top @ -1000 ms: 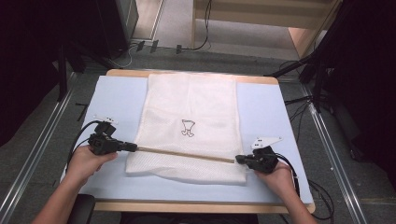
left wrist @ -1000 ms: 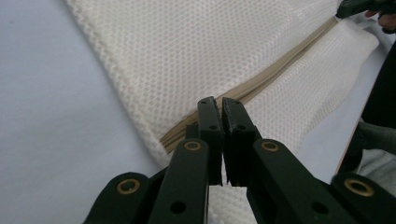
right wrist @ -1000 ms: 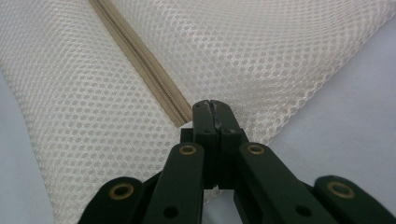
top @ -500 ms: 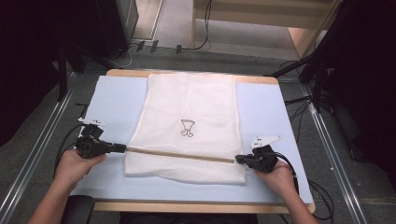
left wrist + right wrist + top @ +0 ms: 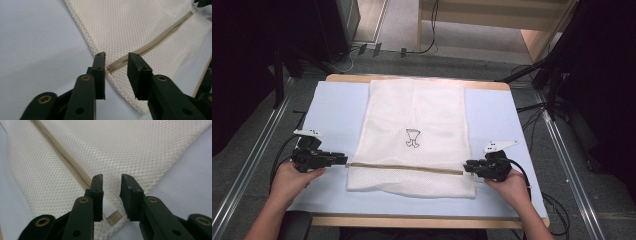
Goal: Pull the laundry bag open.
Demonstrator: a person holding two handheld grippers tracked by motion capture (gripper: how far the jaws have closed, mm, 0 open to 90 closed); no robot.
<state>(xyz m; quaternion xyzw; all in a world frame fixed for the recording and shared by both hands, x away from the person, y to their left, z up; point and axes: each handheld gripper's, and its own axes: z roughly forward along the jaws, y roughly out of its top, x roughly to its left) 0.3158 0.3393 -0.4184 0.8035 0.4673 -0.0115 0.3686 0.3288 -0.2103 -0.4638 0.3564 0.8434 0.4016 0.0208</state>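
A white mesh bag (image 5: 414, 120) lies flat on the pale blue mat (image 5: 337, 107), with a tan zipper (image 5: 407, 168) running across its near part. My left gripper (image 5: 344, 159) sits at the zipper's left end. Its jaws have just been opening and stand apart, with the zipper end (image 5: 113, 67) lying in the gap of the left gripper (image 5: 116, 56), untouched. My right gripper (image 5: 466, 167) is at the zipper's right end. Its jaws have also just been opening. In the right gripper view the right gripper (image 5: 111, 178) stands open over the bag's mesh edge (image 5: 130, 145).
A small black drawing (image 5: 413, 138) marks the middle of the bag. The mat covers a wooden table (image 5: 412, 220) with metal rails on both sides. Black cables trail from both grippers, and more lie on the floor behind.
My left gripper has slid a little to the left, from over the bag's edge to just beside it. The right hand has kept its place.
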